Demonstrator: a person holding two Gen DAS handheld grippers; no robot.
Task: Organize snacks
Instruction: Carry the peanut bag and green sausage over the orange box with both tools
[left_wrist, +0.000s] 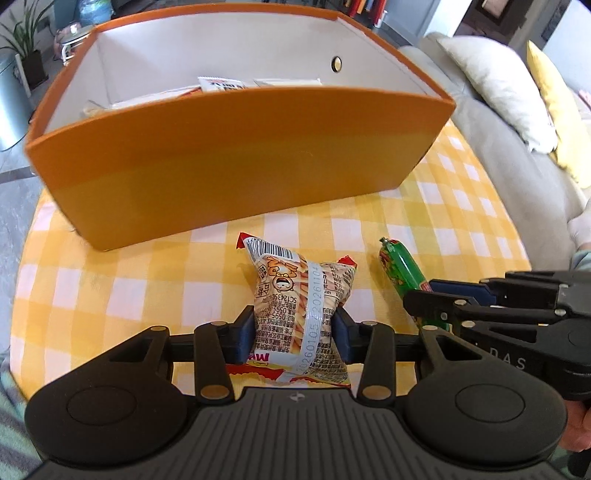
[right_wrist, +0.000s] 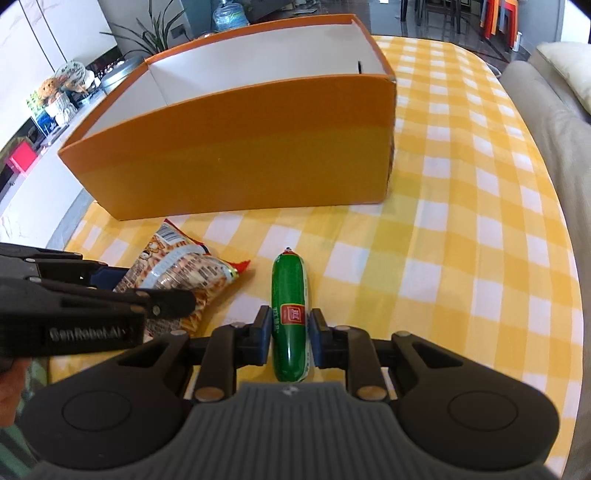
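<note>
My left gripper (left_wrist: 295, 332) is shut on a puffy snack bag (left_wrist: 299, 295) printed with a cartoon face and a barcode, on the yellow checked tablecloth (left_wrist: 110, 288). My right gripper (right_wrist: 289, 334) has its pads against both sides of a green sausage stick (right_wrist: 290, 295) with a red label. Each gripper also shows in the other view: the right (left_wrist: 480, 306), the left (right_wrist: 92, 306). The bag also shows in the right wrist view (right_wrist: 181, 273), and so does the sausage in the left wrist view (left_wrist: 402, 269). An orange box (left_wrist: 236, 166) with a white inside stands just beyond and holds several packets (left_wrist: 221, 85).
A grey sofa (left_wrist: 517, 155) with white and yellow cushions runs along the table's right side. The orange box (right_wrist: 236, 147) has a divider inside. A plant (right_wrist: 147, 33), a water jug and shelves with clutter stand beyond the table at the left.
</note>
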